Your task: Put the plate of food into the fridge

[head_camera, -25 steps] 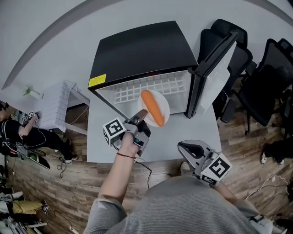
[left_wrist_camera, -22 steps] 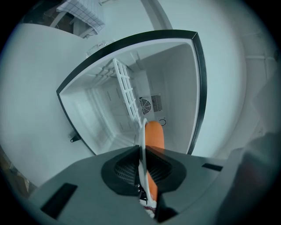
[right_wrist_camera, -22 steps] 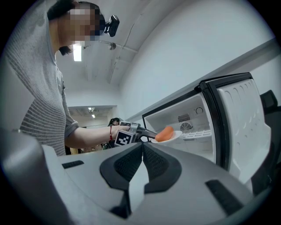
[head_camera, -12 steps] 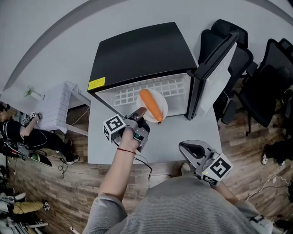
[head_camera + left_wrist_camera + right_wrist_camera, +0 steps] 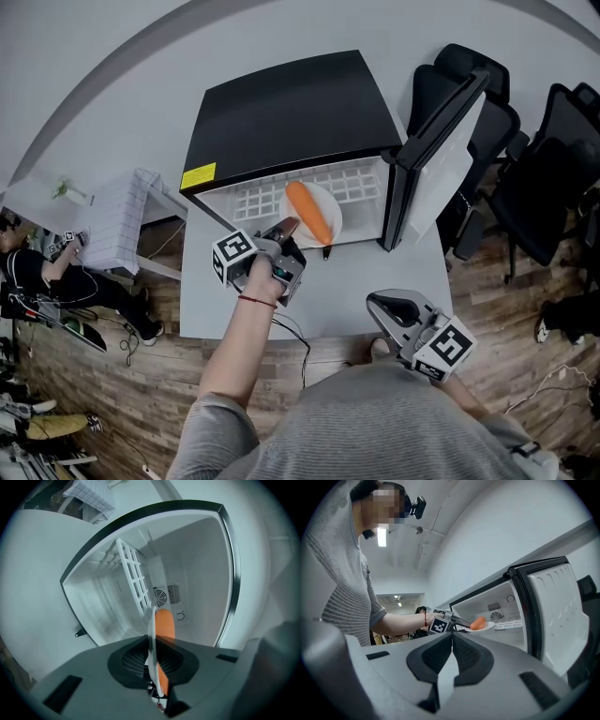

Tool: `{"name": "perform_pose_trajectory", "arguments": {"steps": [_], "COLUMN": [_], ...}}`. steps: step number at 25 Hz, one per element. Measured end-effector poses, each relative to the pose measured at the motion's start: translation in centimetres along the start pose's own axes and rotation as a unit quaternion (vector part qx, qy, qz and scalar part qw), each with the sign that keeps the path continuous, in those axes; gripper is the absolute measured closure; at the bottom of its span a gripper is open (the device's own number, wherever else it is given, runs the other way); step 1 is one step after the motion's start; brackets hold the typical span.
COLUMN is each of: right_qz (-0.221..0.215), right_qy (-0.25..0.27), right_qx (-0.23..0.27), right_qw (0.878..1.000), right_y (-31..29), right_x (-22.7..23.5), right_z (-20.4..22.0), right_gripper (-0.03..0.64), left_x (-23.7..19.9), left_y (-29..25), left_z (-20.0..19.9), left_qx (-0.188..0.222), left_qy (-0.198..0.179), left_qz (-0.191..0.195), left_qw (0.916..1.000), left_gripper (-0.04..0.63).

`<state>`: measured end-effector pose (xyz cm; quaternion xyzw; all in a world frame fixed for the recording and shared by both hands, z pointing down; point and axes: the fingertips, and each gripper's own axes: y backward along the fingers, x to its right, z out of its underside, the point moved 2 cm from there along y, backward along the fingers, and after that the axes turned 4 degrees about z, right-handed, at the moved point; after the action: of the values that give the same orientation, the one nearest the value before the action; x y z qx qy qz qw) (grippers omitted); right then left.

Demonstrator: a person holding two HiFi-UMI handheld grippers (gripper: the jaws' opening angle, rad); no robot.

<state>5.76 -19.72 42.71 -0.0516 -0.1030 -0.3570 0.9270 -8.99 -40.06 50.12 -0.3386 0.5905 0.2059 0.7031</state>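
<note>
A white plate [image 5: 334,214] carries a long orange piece of food [image 5: 307,212]. It hangs level at the mouth of the black fridge [image 5: 291,112], over the white wire shelf [image 5: 352,180]. My left gripper [image 5: 288,230] is shut on the plate's near rim. In the left gripper view the plate [image 5: 151,630] shows edge-on between the jaws, with the food [image 5: 164,624] beyond and the fridge's inside behind it. My right gripper [image 5: 397,311] hangs low near my body, shut and empty. From the right gripper view, plate [image 5: 486,626] and left gripper [image 5: 458,622] show before the open fridge.
The fridge door [image 5: 439,141] stands open to the right. The fridge rests on a grey table [image 5: 375,272]. Black office chairs [image 5: 530,173] crowd the right side. A white gridded stand [image 5: 117,220] and a seated person [image 5: 37,277] are at the left.
My left gripper has carried the plate a little further toward the fridge opening. The right gripper has stayed where it was.
</note>
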Motion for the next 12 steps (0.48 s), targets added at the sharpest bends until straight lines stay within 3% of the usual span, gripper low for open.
{"name": "perform_pose_trajectory", "arguments": {"steps": [12], "right_qz": [-0.006], "right_qy": [-0.001], "right_qx": [-0.001], "right_qw": [1.0], "right_y": [-0.4], "right_x": [1.2], "right_z": [-0.2], "right_gripper": [0.603], "left_x": [0.0], "left_y": [-1.7], "left_z": [-1.9], "left_qx": [0.029], "left_qy": [0.016], "left_qz": [-0.009], "left_qw": [0.9994], "left_gripper": [0.558]}}
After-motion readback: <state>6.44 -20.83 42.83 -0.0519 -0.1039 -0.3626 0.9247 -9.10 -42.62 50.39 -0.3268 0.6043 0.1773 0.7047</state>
